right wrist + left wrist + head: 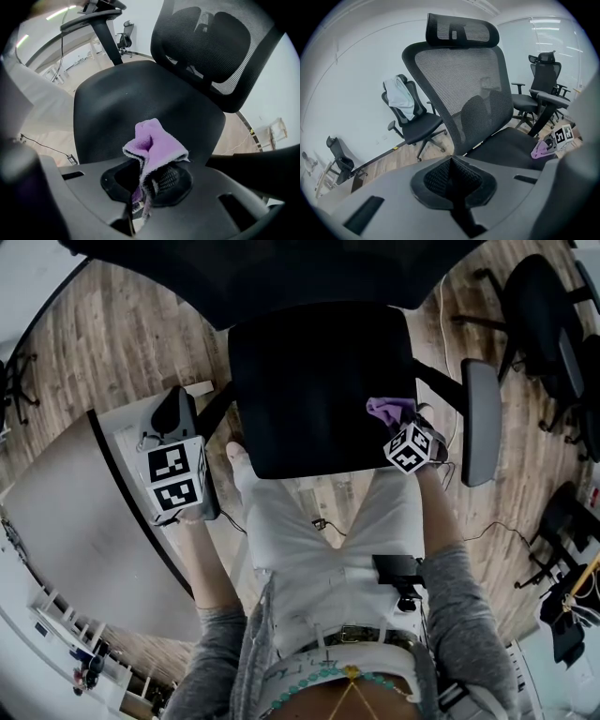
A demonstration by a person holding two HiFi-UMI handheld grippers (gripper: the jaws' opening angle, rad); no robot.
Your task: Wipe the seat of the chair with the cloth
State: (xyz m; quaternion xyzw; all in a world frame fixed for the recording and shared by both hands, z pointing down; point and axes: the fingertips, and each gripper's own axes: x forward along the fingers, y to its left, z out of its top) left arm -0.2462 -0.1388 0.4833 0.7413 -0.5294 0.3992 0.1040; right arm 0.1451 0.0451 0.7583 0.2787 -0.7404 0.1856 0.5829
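The black office chair's seat (319,390) fills the middle of the head view, and the right gripper view looks down on the seat (140,103). My right gripper (398,427) hovers over the seat's right front corner, shut on a bunched purple cloth (389,410). That cloth (154,145) sticks up from between the jaws in the right gripper view. My left gripper (173,442) is held to the left of the seat, jaws pressed together with nothing between them. From the left gripper view I see the mesh backrest (459,93) and the purple cloth (540,148) far right.
A grey armrest (480,418) juts out right of the seat. A white table (84,521) lies at the left. Other black chairs (544,315) stand at the right, and one draped with a white cloth (401,98) stands by the wall. Cables run over the wooden floor (487,531).
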